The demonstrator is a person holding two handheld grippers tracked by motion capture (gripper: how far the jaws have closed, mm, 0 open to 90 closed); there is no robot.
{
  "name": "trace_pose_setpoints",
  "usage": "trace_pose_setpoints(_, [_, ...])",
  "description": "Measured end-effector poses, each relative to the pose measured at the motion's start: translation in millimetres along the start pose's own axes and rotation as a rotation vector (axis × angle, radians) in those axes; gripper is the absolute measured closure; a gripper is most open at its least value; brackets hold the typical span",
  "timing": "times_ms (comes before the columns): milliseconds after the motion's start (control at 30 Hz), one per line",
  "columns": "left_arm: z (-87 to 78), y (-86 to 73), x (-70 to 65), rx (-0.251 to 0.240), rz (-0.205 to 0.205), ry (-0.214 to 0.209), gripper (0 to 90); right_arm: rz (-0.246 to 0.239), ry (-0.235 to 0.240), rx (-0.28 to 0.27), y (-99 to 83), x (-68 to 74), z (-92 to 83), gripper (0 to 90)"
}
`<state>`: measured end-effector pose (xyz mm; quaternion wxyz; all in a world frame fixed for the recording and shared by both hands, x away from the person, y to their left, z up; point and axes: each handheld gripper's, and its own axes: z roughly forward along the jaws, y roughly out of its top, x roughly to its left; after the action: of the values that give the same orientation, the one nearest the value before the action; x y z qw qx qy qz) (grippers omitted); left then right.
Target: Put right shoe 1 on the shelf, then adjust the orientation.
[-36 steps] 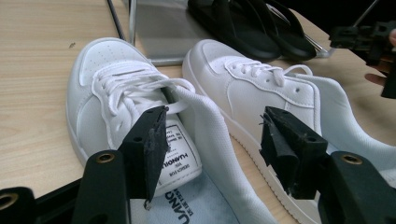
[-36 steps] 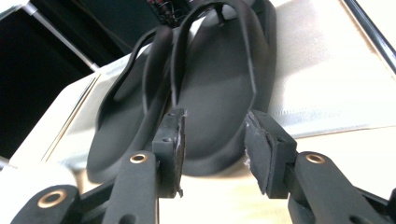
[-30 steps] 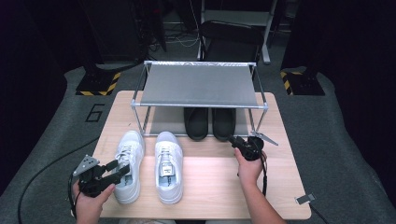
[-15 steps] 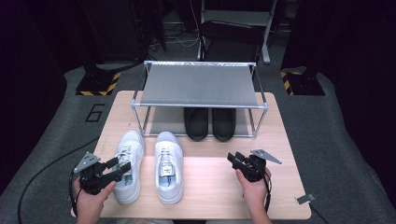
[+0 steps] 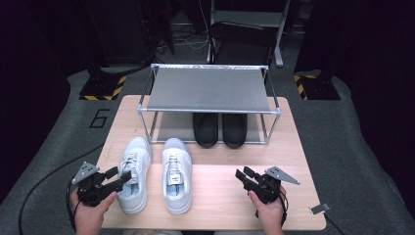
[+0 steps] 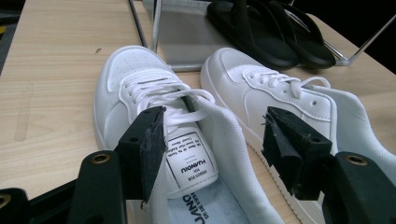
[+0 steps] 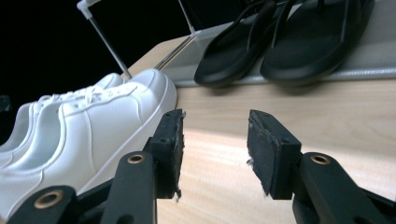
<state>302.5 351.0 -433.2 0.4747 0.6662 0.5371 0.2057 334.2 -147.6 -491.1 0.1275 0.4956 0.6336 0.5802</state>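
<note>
2 white sneakers (image 5: 154, 177) lie between the left gripper (image 5: 117, 177) and right gripper (image 5: 242, 174).

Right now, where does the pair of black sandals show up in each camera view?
High view: black sandals centre, on the rack's lower shelf, behind the white sneakers.
Left gripper view: sandals top right, beyond both sneakers.
Right gripper view: sandals top, centre to right.
Shared landmark: the white sneakers.
</note>
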Motion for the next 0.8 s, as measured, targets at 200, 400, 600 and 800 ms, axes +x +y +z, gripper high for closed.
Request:
trace_pose_setpoints(200, [-4.0,-0.8,4.3,-0.003,-0.024,0.003,40.3,-0.008,0.018,0.032,-9.0,3.0,2.9,55.5])
trace_pose_setpoints(400, [-4.3,-1.9,10.7,0.019,-0.019,0.008,40.6,-0.017,0.028,0.052,-10.8,8.3,4.5,54.4])
trace_pose_setpoints(600, [-3.7,-8.3,14.1,0.028,0.004,0.056,47.7,-0.011,0.042,0.046,-12.4,9.1,5.8,53.5])
trace_pose_setpoints(800, [-3.5,-15.8,22.1,0.062,-0.039,0.061,50.3,-0.030,0.041,0.042,-12.7,9.1,6.2,53.0])
